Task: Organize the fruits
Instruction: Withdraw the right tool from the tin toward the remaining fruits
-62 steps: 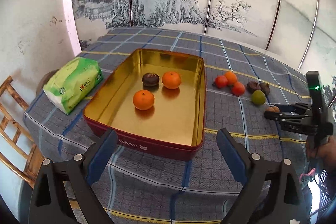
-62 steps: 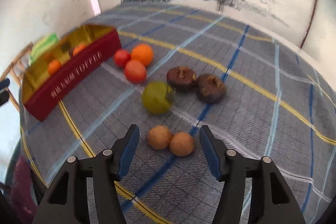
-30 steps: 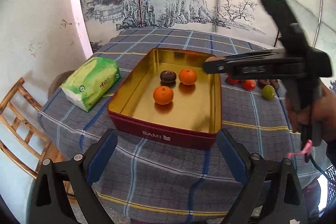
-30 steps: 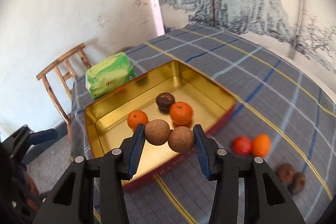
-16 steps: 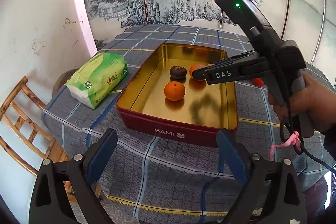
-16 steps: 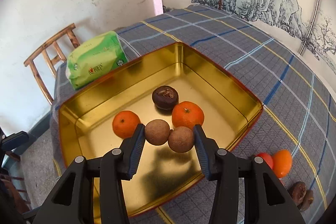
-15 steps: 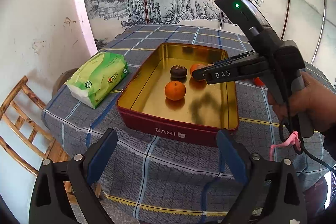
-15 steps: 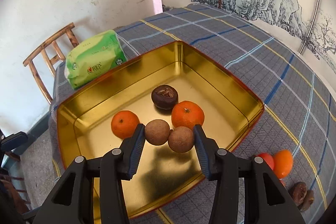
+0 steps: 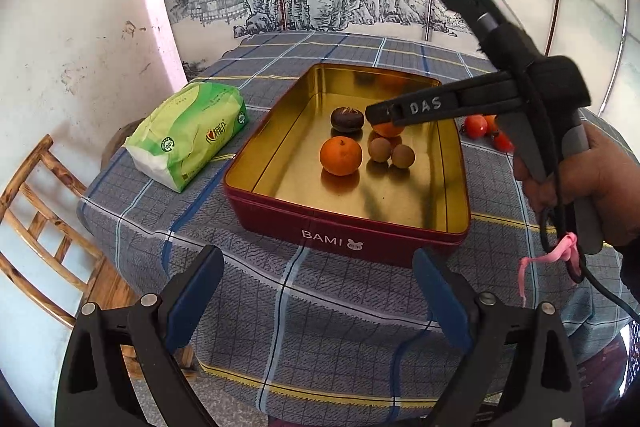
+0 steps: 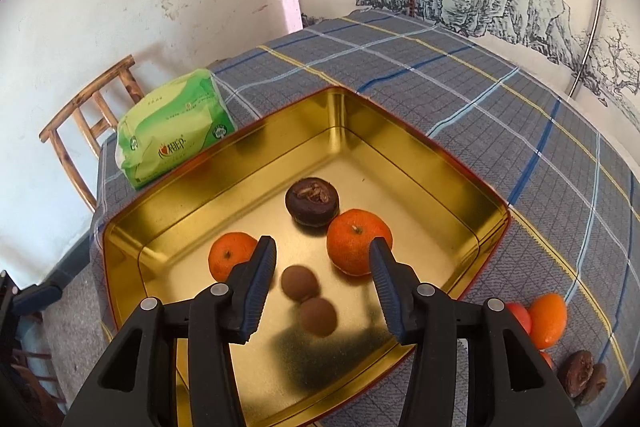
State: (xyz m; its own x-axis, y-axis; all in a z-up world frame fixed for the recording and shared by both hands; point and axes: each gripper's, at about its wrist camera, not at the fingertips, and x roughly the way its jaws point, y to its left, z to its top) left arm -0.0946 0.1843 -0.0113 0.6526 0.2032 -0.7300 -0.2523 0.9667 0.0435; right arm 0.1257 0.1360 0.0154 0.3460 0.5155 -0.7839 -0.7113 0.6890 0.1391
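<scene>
Right gripper (image 10: 322, 267) hangs spread over a glossy gold tin (image 10: 420, 163); two round, matte brown fruits (image 10: 310, 297) lie below its ribbed fingers.

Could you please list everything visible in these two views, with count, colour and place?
tin: one, gold inside, red outside, on the table.
oranges: two, orange, in the tin.
brown round fruits: two, tan, in the tin below the right gripper.
dark fruit: one, dark brown, in the tin.
loose fruits: orange, red and dark brown, on the cloth beside the tin; count unclear.
tissue pack: one, green, beside the tin.
tablecloth: one, grey-blue plaid.
chair: one, wooden, beside the table.
left gripper: open, empty.
right gripper: open, above the tin.
</scene>
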